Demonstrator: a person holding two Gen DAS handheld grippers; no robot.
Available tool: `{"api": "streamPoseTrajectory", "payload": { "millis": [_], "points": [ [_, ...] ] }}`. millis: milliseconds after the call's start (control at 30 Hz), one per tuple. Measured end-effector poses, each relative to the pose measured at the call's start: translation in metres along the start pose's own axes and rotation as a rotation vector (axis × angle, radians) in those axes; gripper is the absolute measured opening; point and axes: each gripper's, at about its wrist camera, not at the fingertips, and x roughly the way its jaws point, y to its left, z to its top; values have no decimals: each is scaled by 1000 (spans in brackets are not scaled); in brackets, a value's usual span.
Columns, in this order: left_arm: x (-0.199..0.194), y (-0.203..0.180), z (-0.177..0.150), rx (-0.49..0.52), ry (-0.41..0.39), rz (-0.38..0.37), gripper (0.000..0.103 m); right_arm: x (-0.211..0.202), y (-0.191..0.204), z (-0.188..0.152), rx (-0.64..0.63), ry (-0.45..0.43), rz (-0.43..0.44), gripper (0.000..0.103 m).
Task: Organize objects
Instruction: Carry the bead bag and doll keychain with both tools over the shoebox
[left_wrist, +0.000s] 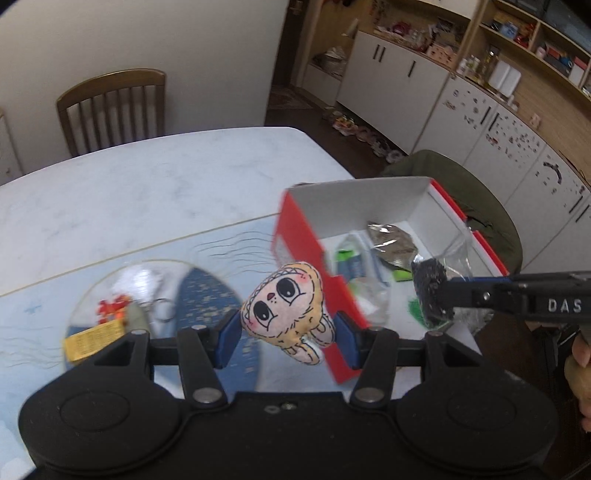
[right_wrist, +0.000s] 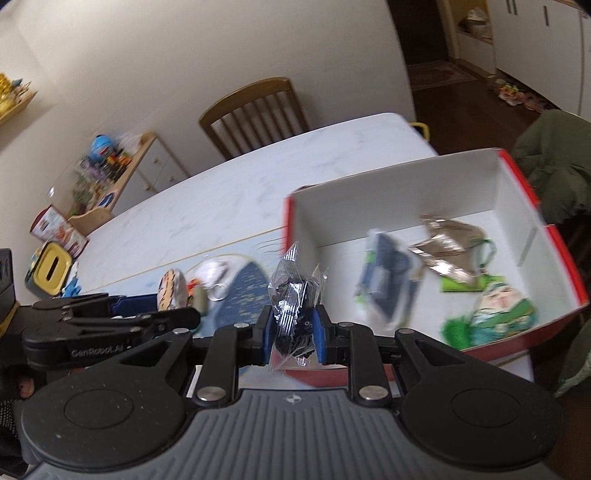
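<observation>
A small plush toy (left_wrist: 284, 314) with big eyes hangs above the table, and my left gripper (left_wrist: 288, 332) is shut on it; its blue pads (left_wrist: 229, 339) press both sides. To the right stands an open red box (left_wrist: 354, 186) with white inner walls. It holds a silver pouch (left_wrist: 393, 242), a blue packet (right_wrist: 386, 280) and green-labelled packets (right_wrist: 502, 314). My right gripper (right_wrist: 293, 332) is shut on a clear packet with black contents (right_wrist: 291, 314), at the box's near left corner. The left wrist view shows that packet (left_wrist: 432, 291) above the box's near end.
On a light-blue mat (left_wrist: 44, 317), a round blue patterned area carries a key ring (left_wrist: 162, 306), a red trinket (left_wrist: 110, 306) and a yellow tag (left_wrist: 92, 338). A wooden chair (left_wrist: 110, 107) stands behind the marble table (left_wrist: 166, 184). A green jacket (right_wrist: 554, 158) hangs beyond the box.
</observation>
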Motion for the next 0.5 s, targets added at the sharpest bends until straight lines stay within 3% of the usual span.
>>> {"api": "streamPoseTrajectory", "payload": {
  "millis": [500],
  "points": [
    [70,-106,31,99,74,-48,54,2,-107,28,3,15,-143,21]
  ]
}}
